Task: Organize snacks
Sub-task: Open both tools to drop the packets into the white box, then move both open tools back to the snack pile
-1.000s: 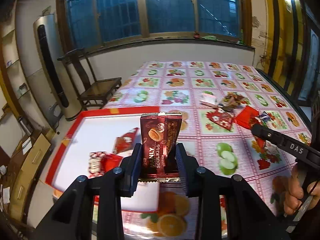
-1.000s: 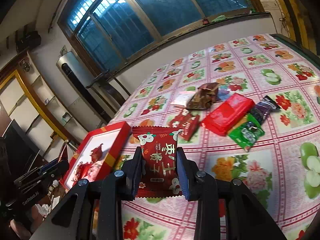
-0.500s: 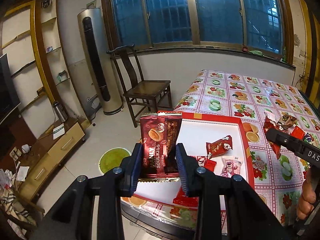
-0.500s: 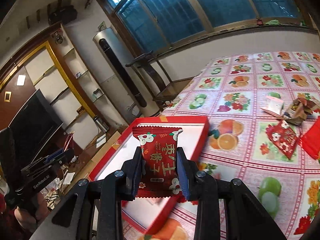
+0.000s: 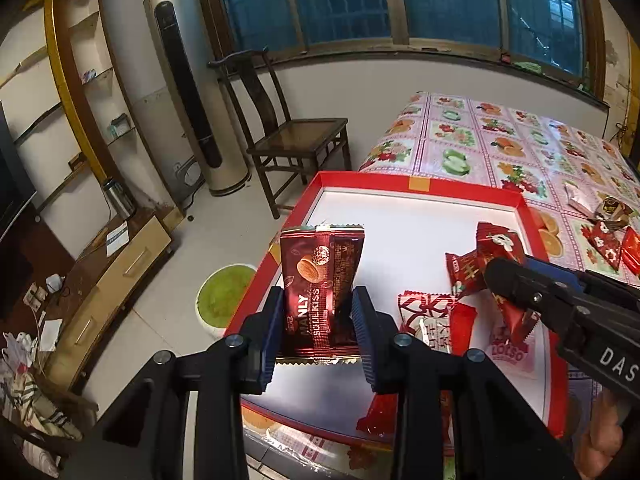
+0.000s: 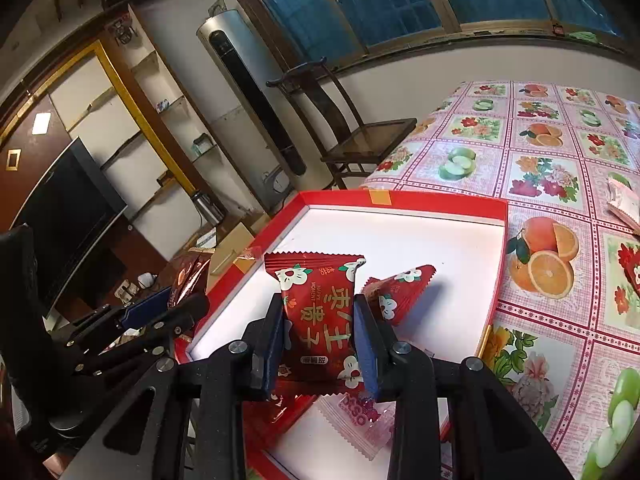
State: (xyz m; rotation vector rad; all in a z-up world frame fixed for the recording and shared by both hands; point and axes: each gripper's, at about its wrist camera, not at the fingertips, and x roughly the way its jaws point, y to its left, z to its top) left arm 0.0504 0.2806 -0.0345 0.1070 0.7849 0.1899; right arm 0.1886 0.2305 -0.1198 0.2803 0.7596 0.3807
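I have a packet in each claw. In the left wrist view, centre frame, my left gripper (image 5: 318, 330) is clamped on the lower half of a dark brown biscuit packet (image 5: 320, 276), which stands upright over the near left edge of the red tray (image 5: 420, 184). In the right wrist view, my right gripper (image 6: 320, 344) is clamped on a red candy packet (image 6: 316, 308) at centre, over the tray's white floor.

I judge both light, soft foil pouches: crinkly, slippery, contents likely brittle. Gripping across the flat body as now seems right; a sealed edge would slide. Loose red packets (image 5: 480, 268) already lie in the tray at right.
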